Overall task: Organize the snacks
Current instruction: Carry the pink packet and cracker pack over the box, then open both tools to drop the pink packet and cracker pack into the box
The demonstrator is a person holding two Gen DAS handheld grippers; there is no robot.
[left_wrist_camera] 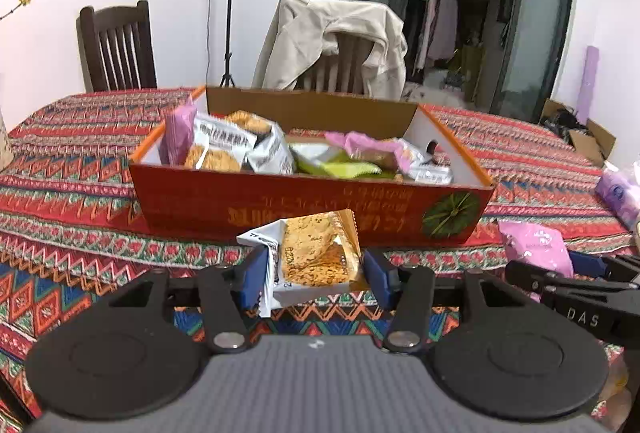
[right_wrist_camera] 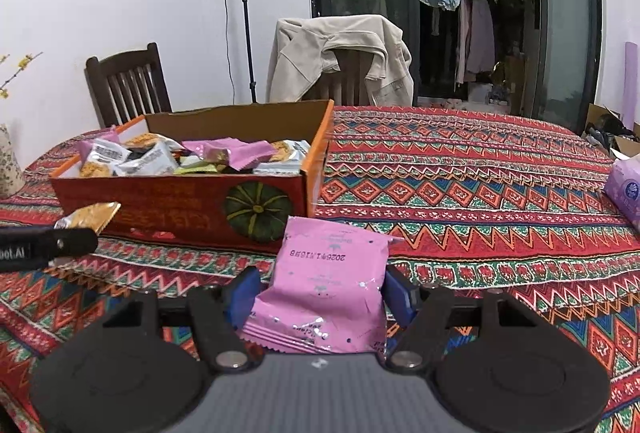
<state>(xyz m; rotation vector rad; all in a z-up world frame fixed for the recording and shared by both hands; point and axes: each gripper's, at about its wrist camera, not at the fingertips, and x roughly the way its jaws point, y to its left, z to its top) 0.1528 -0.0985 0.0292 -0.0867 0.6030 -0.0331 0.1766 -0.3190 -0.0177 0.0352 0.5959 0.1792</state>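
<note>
A red cardboard box [left_wrist_camera: 304, 207] with a pumpkin picture stands on the patterned table and holds several snack packets [left_wrist_camera: 256, 149]. My left gripper [left_wrist_camera: 316, 269] is shut on a gold cookie packet [left_wrist_camera: 316, 257], held in front of the box's near wall. My right gripper [right_wrist_camera: 320, 297] is shut on a pink snack packet [right_wrist_camera: 330, 285], held in front of the box's right corner [right_wrist_camera: 304, 201]. The pink packet [left_wrist_camera: 536, 245] and right gripper also show at the right of the left wrist view. The left gripper and gold packet [right_wrist_camera: 90, 217] show at the left of the right wrist view.
A striped red tablecloth [right_wrist_camera: 460, 173] covers the table. A purple tissue pack [right_wrist_camera: 626, 189] lies at the right edge. Two wooden chairs stand behind the table, one [left_wrist_camera: 336, 45] draped with a beige jacket. A tripod stand [right_wrist_camera: 246, 13] is by the wall.
</note>
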